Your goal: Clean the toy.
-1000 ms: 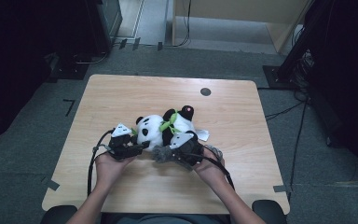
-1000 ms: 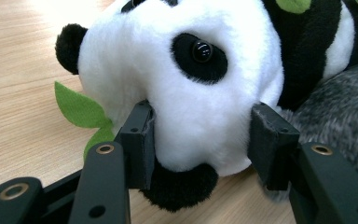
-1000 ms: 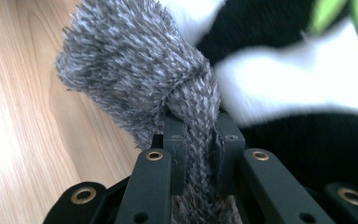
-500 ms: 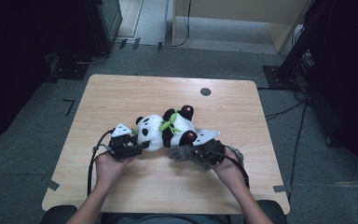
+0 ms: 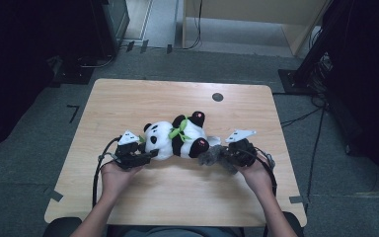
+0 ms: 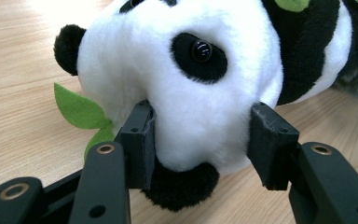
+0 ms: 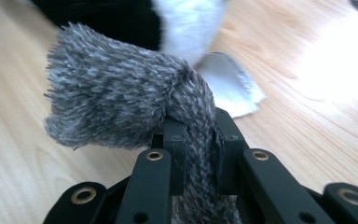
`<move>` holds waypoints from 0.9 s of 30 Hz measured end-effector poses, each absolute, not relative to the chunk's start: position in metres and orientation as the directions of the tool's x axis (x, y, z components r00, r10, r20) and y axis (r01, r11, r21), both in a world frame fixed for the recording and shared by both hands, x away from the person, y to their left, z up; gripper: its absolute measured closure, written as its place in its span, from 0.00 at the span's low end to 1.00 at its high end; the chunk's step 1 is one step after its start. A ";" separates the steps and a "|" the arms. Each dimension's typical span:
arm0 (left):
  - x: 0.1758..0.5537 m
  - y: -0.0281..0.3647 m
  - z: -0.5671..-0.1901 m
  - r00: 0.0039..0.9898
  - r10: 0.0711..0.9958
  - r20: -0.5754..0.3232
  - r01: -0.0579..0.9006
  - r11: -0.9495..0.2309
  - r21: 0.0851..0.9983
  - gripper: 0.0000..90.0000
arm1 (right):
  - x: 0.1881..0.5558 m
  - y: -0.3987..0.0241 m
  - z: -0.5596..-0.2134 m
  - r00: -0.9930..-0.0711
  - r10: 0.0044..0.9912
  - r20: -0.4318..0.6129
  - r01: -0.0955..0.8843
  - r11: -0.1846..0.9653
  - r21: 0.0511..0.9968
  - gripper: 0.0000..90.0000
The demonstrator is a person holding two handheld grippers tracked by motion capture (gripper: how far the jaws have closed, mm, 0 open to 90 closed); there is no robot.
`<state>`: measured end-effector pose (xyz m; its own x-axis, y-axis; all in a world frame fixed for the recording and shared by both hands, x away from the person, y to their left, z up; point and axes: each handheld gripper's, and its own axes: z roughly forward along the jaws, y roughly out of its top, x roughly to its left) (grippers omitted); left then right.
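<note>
While a black-and-white plush panda with a green felt leaf collar lies on its side near the middle of the pale wooden table, closer to the person's edge than to the far one, two hand-held grippers work it from opposite ends. The left gripper has its jaws part-way apart and pressed into the white fur of the toy's head, one pad at each cheek, a hold that looks meant to anchor the animal against a sideways pull. The right gripper, on the side of the table's right edge, has its jaws drawn close together on a strip of fuzzy grey knitted fabric, the loose end fanning out just past the pads beside the panda's black foot; in the high view the grey piece sits touching the toy's lower body. A small white fabric tag lies flat on the wood behind it. Judging by the opposed grips, the grey piece is being drawn off the toy or stretched away from it, though which cannot be told.
</note>
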<state>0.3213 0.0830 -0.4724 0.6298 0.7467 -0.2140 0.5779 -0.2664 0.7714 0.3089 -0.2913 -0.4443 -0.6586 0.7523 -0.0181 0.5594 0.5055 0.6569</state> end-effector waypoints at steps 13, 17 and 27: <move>0.321 0.083 -0.473 0.631 0.748 -0.204 0.566 -0.264 0.781 0.52 | 0.336 -0.347 -0.434 -0.508 0.861 0.037 0.615 0.332 0.715 0.89; 0.321 0.083 -0.473 0.631 0.750 -0.200 0.561 -0.263 0.785 0.52 | 0.354 -0.361 -0.435 -0.450 0.891 0.062 0.632 0.268 0.727 0.88; 0.321 0.083 -0.474 0.636 0.748 -0.191 0.552 -0.267 0.790 0.52 | 0.402 -0.381 -0.461 -0.342 0.936 0.082 0.682 0.188 0.707 0.88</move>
